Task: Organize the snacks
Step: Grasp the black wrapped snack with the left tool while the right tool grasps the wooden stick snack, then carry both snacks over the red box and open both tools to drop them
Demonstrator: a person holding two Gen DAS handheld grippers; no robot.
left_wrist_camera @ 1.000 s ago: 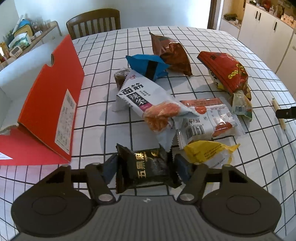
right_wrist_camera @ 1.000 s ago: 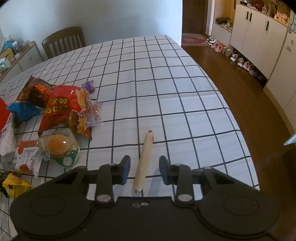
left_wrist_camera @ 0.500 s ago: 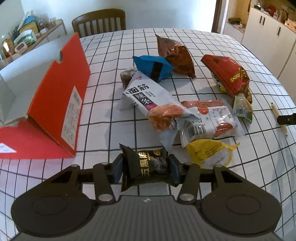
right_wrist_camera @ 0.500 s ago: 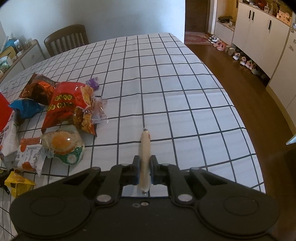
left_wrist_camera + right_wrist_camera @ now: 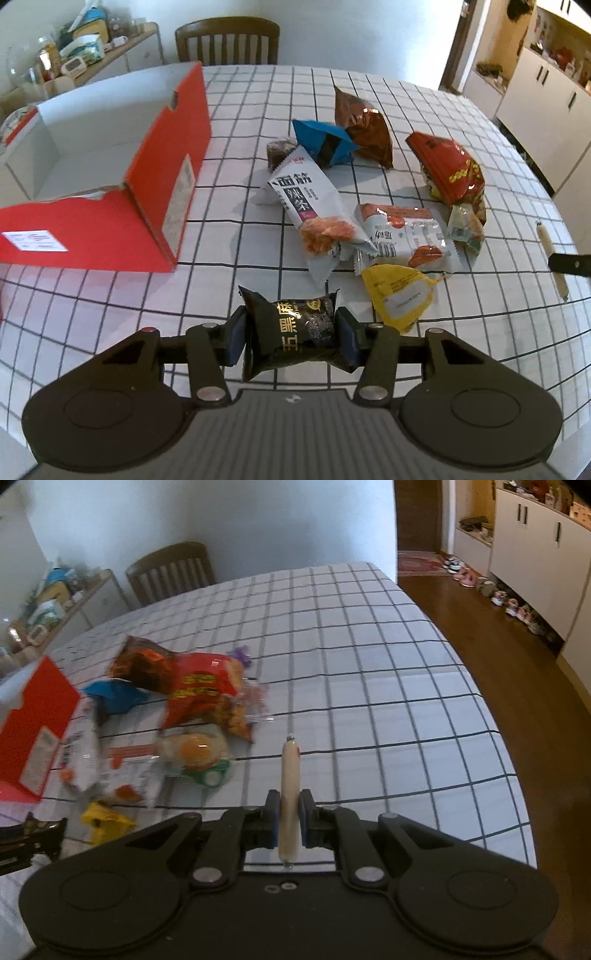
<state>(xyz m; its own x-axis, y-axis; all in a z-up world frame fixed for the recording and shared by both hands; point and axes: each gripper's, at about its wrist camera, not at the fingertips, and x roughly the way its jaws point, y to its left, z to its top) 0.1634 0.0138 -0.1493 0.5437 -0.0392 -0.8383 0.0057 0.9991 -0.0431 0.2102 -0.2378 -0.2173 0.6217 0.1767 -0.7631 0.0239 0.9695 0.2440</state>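
Both tongs are clenched on snacks. My left gripper (image 5: 290, 334) clamps a glossy black foil packet (image 5: 291, 332) with gold characters between its blue-padded fingers (image 5: 235, 341), pinching the crinkled pouch across its width above the checked tablecloth (image 5: 240, 229). My right gripper (image 5: 289, 821) grips a slender, pale sausage stick (image 5: 290, 786) in smooth casing; the stick points forward beyond the fingertips, its clipped end toward the far table edge.

Ahead of the left gripper lies a loose cluster of pouches: a yellow triangular packet (image 5: 397, 295) just beside the black one, a white pillow bag (image 5: 314, 206) printed with dark characters overlapping a white-and-orange flat pack (image 5: 402, 232), a blue folded packet (image 5: 323, 142), a shiny brown foil bag (image 5: 364, 127), a small dark brown wrapped piece (image 5: 279, 153) and a red crinkly bag (image 5: 448, 170) resting on a clear pack with a green base (image 5: 465, 227). In the right wrist view that clear pack (image 5: 195, 755) shows a yellow egg-like disc inside, and a small purple wrapper (image 5: 240, 653) lies behind the red bag (image 5: 203, 690).

To the left stands an open red cardboard box (image 5: 162, 166), white inside, front flap folded flat onto the cloth. A wooden slat-back chair (image 5: 227, 40) sits at the far table edge, and white cabinets (image 5: 535, 546) line the wooden floor on the right.
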